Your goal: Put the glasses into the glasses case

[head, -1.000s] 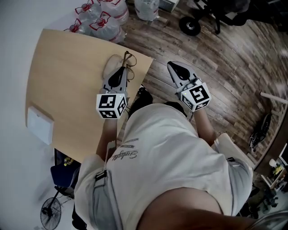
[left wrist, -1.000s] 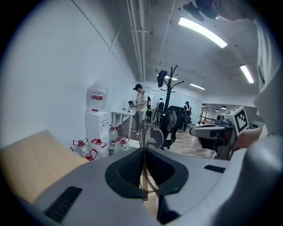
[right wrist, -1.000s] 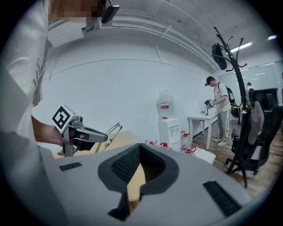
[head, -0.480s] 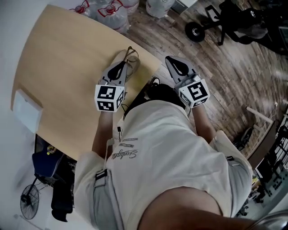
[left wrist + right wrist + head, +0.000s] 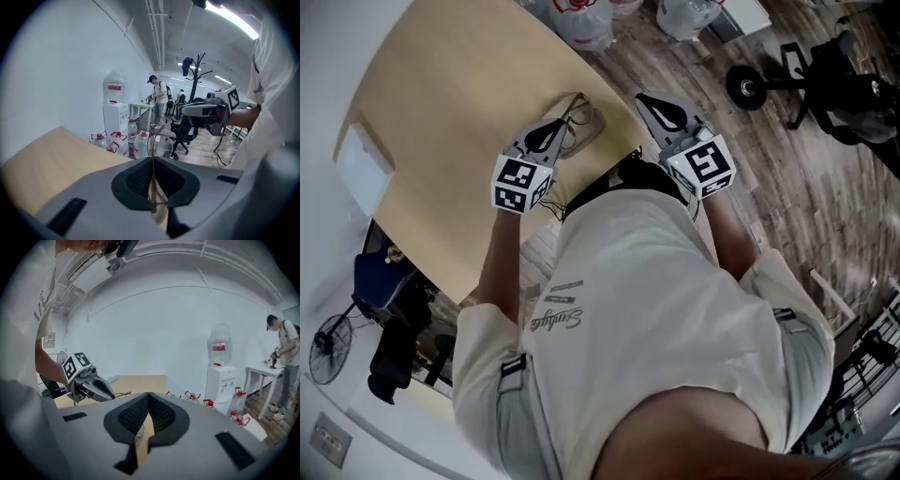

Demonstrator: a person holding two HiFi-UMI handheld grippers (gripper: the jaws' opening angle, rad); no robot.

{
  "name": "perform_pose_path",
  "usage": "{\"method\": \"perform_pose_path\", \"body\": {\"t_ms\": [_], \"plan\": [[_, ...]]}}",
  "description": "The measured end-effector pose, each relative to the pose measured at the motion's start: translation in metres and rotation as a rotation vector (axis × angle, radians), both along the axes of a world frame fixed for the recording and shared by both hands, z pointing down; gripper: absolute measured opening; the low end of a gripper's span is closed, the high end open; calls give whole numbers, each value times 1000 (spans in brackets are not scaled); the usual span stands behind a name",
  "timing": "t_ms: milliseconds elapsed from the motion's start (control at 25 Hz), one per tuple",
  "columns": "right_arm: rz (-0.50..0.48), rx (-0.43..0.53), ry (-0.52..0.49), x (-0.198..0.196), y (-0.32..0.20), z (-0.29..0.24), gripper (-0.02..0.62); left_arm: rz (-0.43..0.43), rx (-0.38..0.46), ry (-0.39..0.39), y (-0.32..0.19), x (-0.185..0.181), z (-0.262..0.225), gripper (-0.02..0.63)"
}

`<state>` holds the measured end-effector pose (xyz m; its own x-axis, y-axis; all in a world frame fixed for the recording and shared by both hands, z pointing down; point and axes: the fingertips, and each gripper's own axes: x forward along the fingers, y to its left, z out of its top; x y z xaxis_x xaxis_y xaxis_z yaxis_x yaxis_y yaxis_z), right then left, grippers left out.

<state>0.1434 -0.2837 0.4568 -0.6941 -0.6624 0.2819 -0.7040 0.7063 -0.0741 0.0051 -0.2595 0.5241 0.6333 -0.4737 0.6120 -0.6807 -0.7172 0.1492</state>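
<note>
The left tongs (image 5: 556, 128) are clenched on a thin temple of the glasses (image 5: 575, 114); the left gripper view shows the wire pinched between the jaws and the lens rim just beyond them. The right tongs (image 5: 645, 99) are pressed together on nothing and hang beyond the worktop (image 5: 441, 112), over the floor. The glasses sit just over the pale glasses case (image 5: 591, 128), at the very corner of the worktop; whether the case is open I cannot tell. Such a narrow hold may let the frame turn or slip; a push could slide the unsteadied case off the corner; hard squeezing may bend the temple.
</note>
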Motion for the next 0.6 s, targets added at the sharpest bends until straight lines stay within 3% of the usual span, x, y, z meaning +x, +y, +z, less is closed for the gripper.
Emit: {"method": "perform_pose_path", "body": {"t_ms": [200, 600], "plan": [[-89, -30, -4, -9, -7, 12, -5, -7, -69, -51, 10, -10, 19, 25], [-215, -103, 22, -37, 3, 38, -5, 8, -39, -110, 8, -18, 43, 25]]}}
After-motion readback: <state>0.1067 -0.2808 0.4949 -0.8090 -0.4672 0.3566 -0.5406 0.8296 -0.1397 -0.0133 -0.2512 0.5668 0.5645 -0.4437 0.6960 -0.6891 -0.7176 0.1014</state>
